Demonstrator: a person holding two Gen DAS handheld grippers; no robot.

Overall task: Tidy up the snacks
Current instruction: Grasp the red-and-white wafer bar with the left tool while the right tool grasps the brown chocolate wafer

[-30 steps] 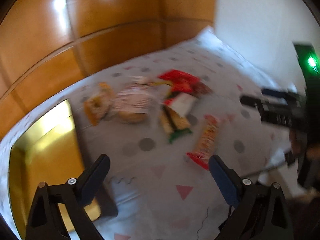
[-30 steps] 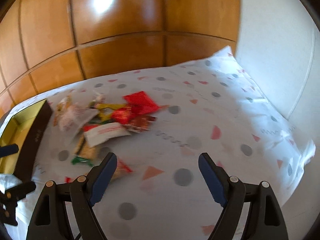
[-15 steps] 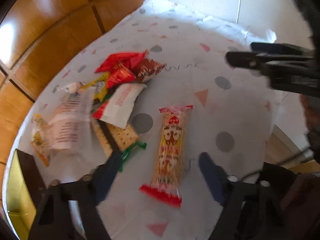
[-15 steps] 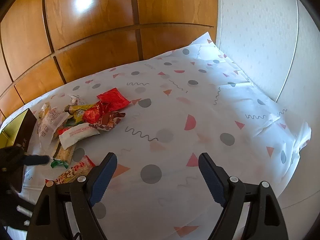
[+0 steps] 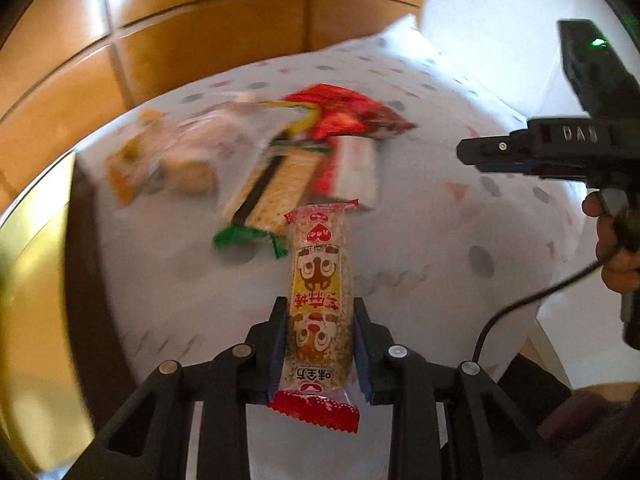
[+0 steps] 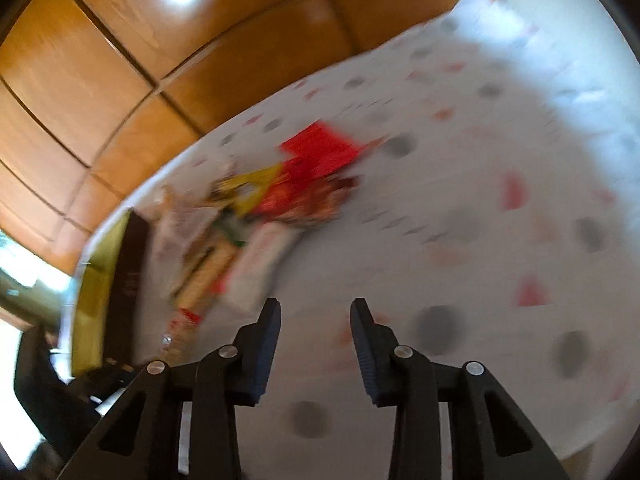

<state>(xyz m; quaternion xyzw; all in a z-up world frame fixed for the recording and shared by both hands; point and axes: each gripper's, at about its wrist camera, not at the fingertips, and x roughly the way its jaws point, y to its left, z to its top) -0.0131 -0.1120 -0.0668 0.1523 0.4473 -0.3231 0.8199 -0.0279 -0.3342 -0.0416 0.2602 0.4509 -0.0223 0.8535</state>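
Note:
My left gripper [image 5: 320, 312] is shut on a long sesame snack bar [image 5: 322, 280] with a yellow label and red ends, held above the cloth. Behind it lies a pile of snacks: a cracker pack with green ends [image 5: 276, 192], a white-and-red packet [image 5: 354, 172], red wrappers [image 5: 336, 112] and a clear bag of pastries [image 5: 188, 152]. My right gripper [image 6: 316, 312] is empty, its jaws partly closed with a gap between them, and hovers over the cloth right of the pile [image 6: 256, 216]; it also shows in the left wrist view [image 5: 520, 152].
A gold box with dark sides [image 5: 36, 280] stands at the left edge of the table, also seen blurred in the right wrist view [image 6: 100, 288]. A white cloth with dots and triangles [image 5: 440, 220] covers the table. Wooden panels [image 5: 200, 20] rise behind.
My left gripper has closed on the sesame bar and lifted it. My right gripper's jaws have narrowed from wide open, and it has swung toward the pile.

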